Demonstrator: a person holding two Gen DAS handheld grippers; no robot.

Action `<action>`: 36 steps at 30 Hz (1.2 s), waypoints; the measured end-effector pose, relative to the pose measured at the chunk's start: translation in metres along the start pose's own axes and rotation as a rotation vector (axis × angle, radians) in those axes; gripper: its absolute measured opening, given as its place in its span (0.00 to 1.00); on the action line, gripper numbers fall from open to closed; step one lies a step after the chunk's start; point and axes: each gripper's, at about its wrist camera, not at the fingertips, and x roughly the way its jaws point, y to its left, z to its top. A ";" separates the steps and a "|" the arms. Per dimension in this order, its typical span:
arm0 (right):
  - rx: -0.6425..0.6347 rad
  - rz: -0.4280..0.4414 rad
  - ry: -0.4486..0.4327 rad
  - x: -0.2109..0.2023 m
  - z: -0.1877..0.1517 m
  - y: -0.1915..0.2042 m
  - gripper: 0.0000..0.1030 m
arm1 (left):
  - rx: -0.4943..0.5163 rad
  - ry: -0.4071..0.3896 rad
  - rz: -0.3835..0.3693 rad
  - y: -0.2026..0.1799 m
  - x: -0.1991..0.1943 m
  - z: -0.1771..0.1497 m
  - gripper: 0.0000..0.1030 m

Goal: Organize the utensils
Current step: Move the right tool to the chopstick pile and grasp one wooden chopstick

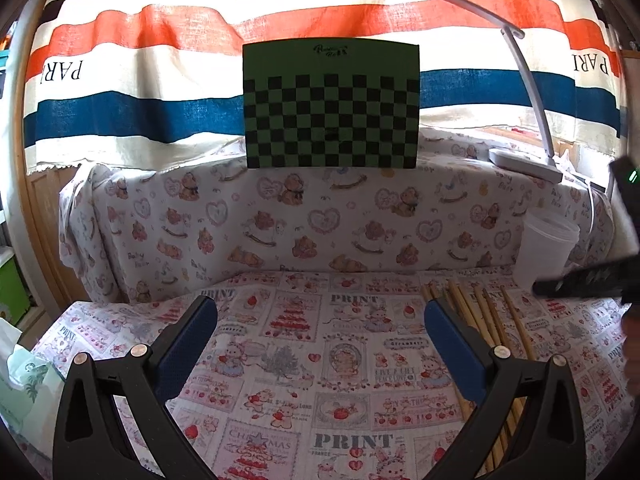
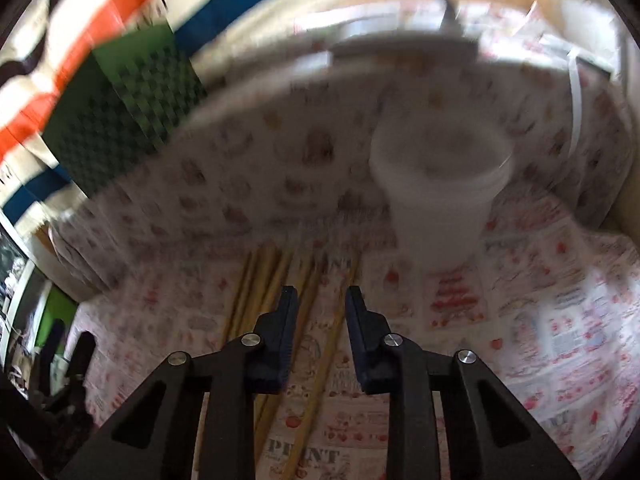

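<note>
The right gripper (image 2: 322,300) is hovering over the bunch of chopsticks (image 2: 308,304) with its jaws standing partly apart, a narrow gap showing between the pads; one stick is running through that gap underneath, but the picture is blurred and I cannot tell whether the pads are touching it, so nothing is looking gripped. The left gripper (image 1: 320,312) is sitting wide open above bare tablecloth (image 1: 304,364), holding nothing, with the same chopsticks (image 1: 484,320) lying just beside its right finger. The sticks are lying loosely side by side on the cloth, fanned a little, near the foot of the white cup (image 2: 440,184). They are likely light, stiff and smooth, so a single one may be rolling or pivoting in the pads; taking hold near the middle of its length, across its width, is probably giving the best balance, and lifting one cleanly from its neighbours is the delicate part. The cup is standing upright beyond the sticks, against the draped ledge; the blur is leaving its inside unreadable in the right wrist view, and in the left wrist view the white cup (image 1: 548,248) is showing no stick poking above its rim. It is looking thin and light, so it may be tipping if knocked.
</note>
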 end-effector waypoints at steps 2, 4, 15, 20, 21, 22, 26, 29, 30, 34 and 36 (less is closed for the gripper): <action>-0.014 -0.027 0.067 0.017 -0.006 0.000 0.27 | 0.014 -0.001 -0.003 -0.003 0.000 0.000 1.00; -0.024 -0.046 0.103 0.025 -0.013 0.001 0.27 | 0.056 0.007 -0.008 -0.011 0.000 -0.001 1.00; -0.077 -0.129 0.129 0.025 -0.037 0.014 0.27 | 0.089 0.001 -0.010 -0.018 -0.003 -0.001 1.00; -0.069 -0.080 0.154 0.013 -0.049 0.020 0.27 | 0.089 -0.006 0.001 -0.019 -0.004 -0.002 1.00; -0.087 -0.064 0.155 0.006 -0.056 0.023 0.27 | 0.091 -0.011 0.005 -0.019 -0.005 -0.002 1.00; -0.105 -0.067 0.153 0.000 -0.063 0.025 0.27 | 0.095 -0.015 0.010 -0.020 -0.006 -0.002 1.00; -0.162 -0.088 0.139 -0.014 -0.097 0.039 0.27 | 0.110 -0.029 0.021 -0.023 -0.009 -0.002 1.00; -0.187 -0.138 0.090 -0.024 -0.110 0.042 0.27 | 0.110 -0.041 0.025 -0.022 -0.011 -0.002 1.00; -0.195 -0.145 0.086 -0.026 -0.111 0.040 0.27 | 0.107 -0.041 0.026 -0.021 -0.011 -0.002 1.00; -0.238 -0.166 0.052 -0.027 -0.118 0.040 0.25 | 0.093 -0.035 0.040 -0.019 -0.010 -0.001 1.00; -0.277 -0.186 0.019 -0.026 -0.121 0.043 0.15 | 0.090 -0.041 0.041 -0.018 -0.011 -0.001 1.00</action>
